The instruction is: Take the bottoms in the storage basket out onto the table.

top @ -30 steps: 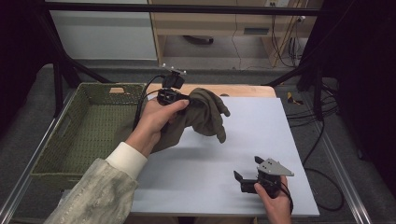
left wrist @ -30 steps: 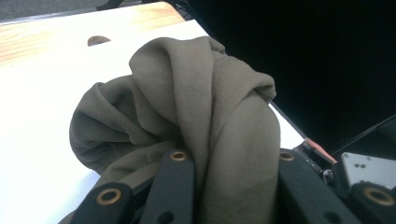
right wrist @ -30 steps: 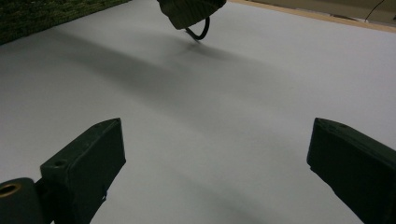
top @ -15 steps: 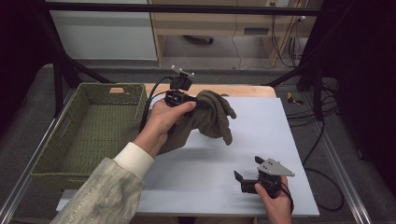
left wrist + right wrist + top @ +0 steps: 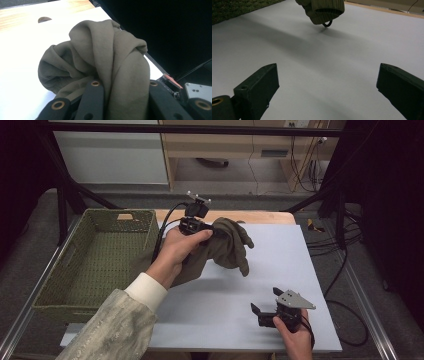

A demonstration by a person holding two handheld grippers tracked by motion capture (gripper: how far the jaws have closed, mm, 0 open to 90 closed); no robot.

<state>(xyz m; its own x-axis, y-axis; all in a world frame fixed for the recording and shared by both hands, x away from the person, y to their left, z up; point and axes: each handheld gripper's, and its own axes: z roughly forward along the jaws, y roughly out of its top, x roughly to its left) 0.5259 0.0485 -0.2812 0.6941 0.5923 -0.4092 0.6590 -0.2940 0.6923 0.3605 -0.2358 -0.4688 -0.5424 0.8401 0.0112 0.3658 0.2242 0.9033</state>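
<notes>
One woven basket sat at nine o'clock on the surface. Beside it, near eleven o'clock, the left tongs were clamped on the single olive garment, held bunched and lifted, its cuff hanging toward the middle. The step in hand looked like carrying the garment; the next move probably called for swinging it toward nine o'clock, over the basket rim, then letting go. At five o'clock the right tongs rested spread wide, holding nothing.

The olive-green garment is soft and all bunched up. It hangs off the white table near the far edge, right of the basket.
</notes>
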